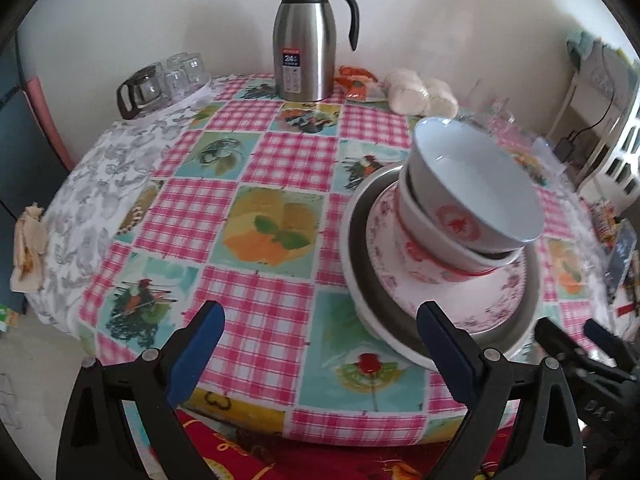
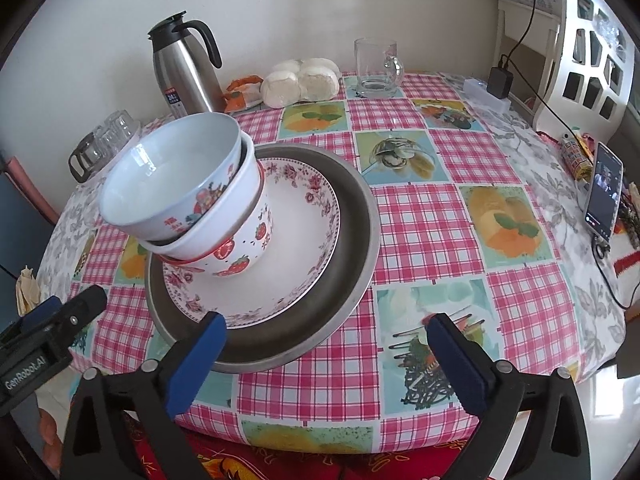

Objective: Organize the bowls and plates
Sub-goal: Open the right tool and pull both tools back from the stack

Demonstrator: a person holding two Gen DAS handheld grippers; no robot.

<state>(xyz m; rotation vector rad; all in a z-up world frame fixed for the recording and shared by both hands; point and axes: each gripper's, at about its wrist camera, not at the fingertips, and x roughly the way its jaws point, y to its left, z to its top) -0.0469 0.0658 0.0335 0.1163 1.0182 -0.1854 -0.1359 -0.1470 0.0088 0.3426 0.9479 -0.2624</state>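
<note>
Left tool (image 1: 320,320) wide open, empty, right tool (image 2: 326,330) wide open, empty, beside metal basin (image 2: 360,216) of stacked bowls (image 2: 192,196)

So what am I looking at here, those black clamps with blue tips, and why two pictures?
No robot: a person holds a clamp-like tool in each hand, each carrying a camera that looks along its fingers. One picture comes from the left gripper, the other from the right gripper. Both stand open and hold nothing. On the checked tablecloth stands a wide metal basin holding a floral white plate and two stacked white bowls, tilted. Behind are a steel thermos jug and a clear glass mug.
</note>
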